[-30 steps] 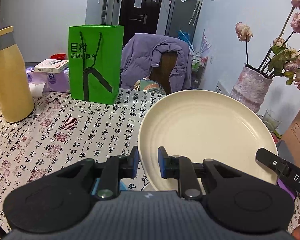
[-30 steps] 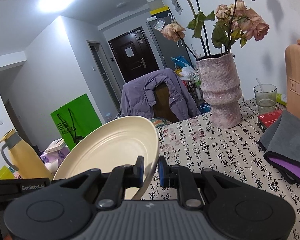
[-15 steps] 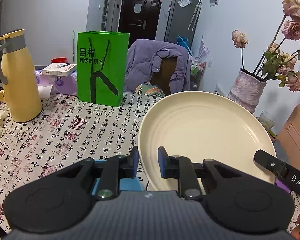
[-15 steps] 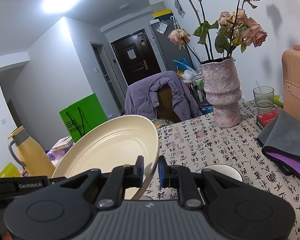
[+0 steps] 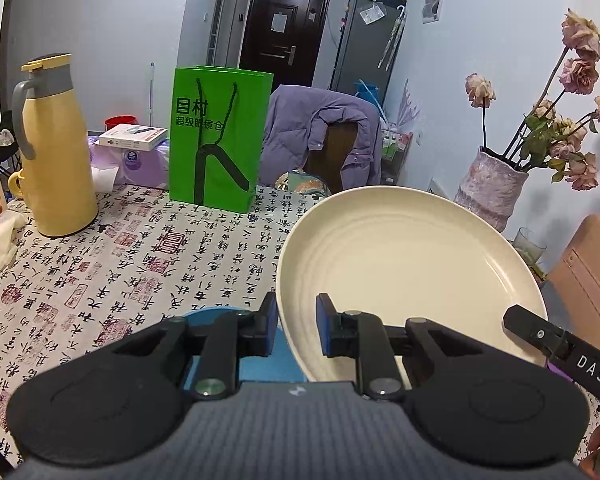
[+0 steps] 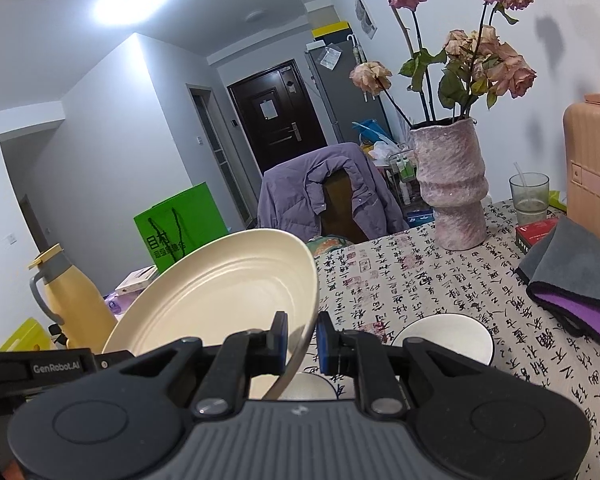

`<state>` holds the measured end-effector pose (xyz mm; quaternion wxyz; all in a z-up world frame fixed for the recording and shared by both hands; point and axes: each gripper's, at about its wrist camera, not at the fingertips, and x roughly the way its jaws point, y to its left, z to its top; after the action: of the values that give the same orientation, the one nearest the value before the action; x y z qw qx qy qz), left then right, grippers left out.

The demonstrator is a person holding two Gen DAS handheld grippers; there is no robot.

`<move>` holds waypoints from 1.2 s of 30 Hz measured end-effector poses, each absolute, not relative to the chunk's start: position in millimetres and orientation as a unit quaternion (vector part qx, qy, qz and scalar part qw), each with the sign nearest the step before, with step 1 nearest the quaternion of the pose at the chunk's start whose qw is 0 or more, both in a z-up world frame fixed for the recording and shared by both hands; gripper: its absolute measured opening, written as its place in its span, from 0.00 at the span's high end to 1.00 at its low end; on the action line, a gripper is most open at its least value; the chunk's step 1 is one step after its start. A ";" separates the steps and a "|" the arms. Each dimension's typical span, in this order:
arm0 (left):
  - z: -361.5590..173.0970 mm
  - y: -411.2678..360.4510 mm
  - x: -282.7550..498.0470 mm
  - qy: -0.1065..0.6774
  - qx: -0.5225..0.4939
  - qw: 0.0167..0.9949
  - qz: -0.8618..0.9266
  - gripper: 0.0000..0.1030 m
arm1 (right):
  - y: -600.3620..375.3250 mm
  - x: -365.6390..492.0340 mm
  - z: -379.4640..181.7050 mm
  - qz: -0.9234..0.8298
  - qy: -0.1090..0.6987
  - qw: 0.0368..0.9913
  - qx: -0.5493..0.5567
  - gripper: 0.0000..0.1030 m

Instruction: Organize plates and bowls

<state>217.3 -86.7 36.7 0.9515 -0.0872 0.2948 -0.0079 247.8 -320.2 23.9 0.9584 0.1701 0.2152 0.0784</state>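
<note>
A large cream plate (image 5: 404, 264) hangs tilted above the table, held by both grippers at opposite edges. My left gripper (image 5: 296, 330) is shut on its left rim. In the right wrist view the cream plate (image 6: 228, 300) stands steeply, and my right gripper (image 6: 302, 338) is shut on its right rim. A blue dish (image 5: 256, 364) lies on the table under the left fingers. A white bowl (image 6: 444, 338) sits on the cloth just right of the right fingers, with a second pale dish (image 6: 310, 386) partly hidden below them.
On the calligraphy-print tablecloth (image 5: 140, 256) stand a yellow thermos (image 5: 56, 148) at the left, a green paper bag (image 5: 220, 140) at the back and a pink flower vase (image 6: 452, 188) at the right. A grey and purple cloth (image 6: 572, 280), a glass (image 6: 530, 194) and a tan case (image 6: 592, 168) are far right.
Both grippers have drawn back with the plate still held. The bag and thermos have slid right in the left view, and the white bowl and blue dish have come into sight.
</note>
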 end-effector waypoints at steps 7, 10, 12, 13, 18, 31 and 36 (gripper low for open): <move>36.6 -76.7 203.8 0.291 -0.092 0.952 -0.006 0.80 | -307.0 231.1 24.7 0.082 0.213 0.959 0.166 0.86; 36.4 -72.1 198.2 0.289 -0.094 0.953 -0.006 0.80 | -302.2 224.4 25.1 0.084 0.212 0.959 0.166 0.86; 36.0 -69.6 194.7 0.288 -0.094 0.953 -0.007 0.80 | -300.9 222.1 24.5 0.084 0.212 0.959 0.167 0.86; 35.6 -68.2 192.8 0.288 -0.095 0.953 -0.008 0.80 | -300.1 221.0 24.2 0.085 0.212 0.959 0.167 0.86; 33.7 -62.3 183.4 0.285 -0.094 0.954 -0.007 0.80 | -295.8 214.8 20.5 0.087 0.216 0.958 0.167 0.86; 30.2 -51.4 164.5 0.272 -0.094 0.958 -0.006 0.80 | -286.5 203.4 14.5 0.090 0.220 0.957 0.168 0.86; 28.5 -45.5 158.3 0.271 -0.098 0.958 -0.007 0.80 | -279.4 196.1 11.1 0.091 0.218 0.958 0.165 0.86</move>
<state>158.3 -45.5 28.5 0.9576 -0.0981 0.2709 -0.0072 196.1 -279.4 11.1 0.9577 0.1649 0.2178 0.0908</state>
